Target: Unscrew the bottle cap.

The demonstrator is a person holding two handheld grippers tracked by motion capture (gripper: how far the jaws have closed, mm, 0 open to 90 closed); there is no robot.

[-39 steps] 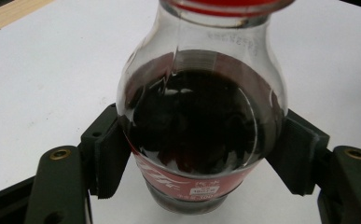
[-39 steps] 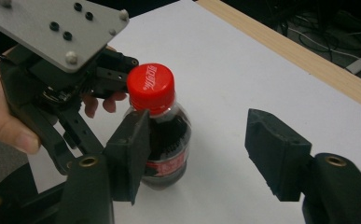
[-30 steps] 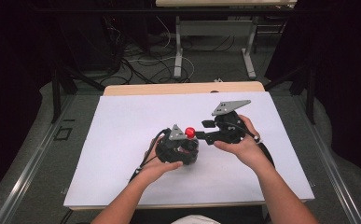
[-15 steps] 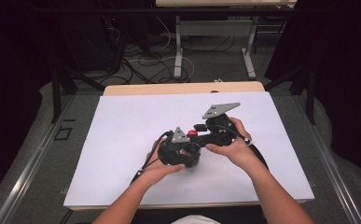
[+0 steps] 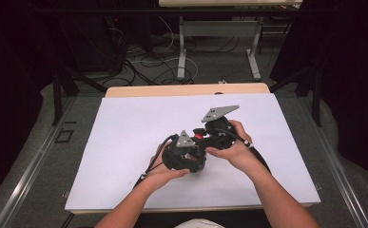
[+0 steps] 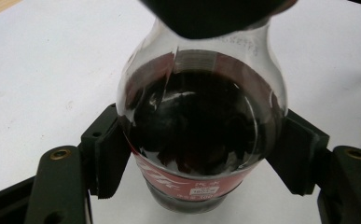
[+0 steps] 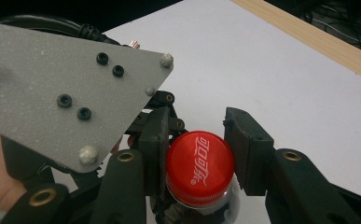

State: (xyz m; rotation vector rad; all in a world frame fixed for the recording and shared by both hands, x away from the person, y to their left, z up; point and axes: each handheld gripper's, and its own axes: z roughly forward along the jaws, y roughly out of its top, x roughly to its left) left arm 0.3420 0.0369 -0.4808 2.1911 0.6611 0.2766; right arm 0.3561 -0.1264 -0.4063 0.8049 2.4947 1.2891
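A cola bottle (image 6: 201, 116) with dark drink and a red label stands upright over the white table (image 5: 124, 142). My left gripper (image 6: 201, 158) is shut on its body, one pad pressing on each side. In the high view the left gripper (image 5: 195, 151) sits just left of the right gripper (image 5: 201, 137), and the hands are close together. The bottle's red cap (image 7: 200, 168) lies between the right gripper's (image 7: 199, 158) jaws, which have just been closing and now press on it from both sides. The left gripper's grey plate (image 7: 57, 88) shows at the upper left of the right gripper view.
The white table top has a wooden strip (image 5: 186, 89) along its far edge. Beyond it are cables on the floor (image 5: 143, 61) and the legs of another table (image 5: 181, 47). Metal rails (image 5: 34, 161) run along both sides.
The right gripper has come in closer to the left one, and its jaws have closed onto the red cap. The left hand and the bottle stay where they were.
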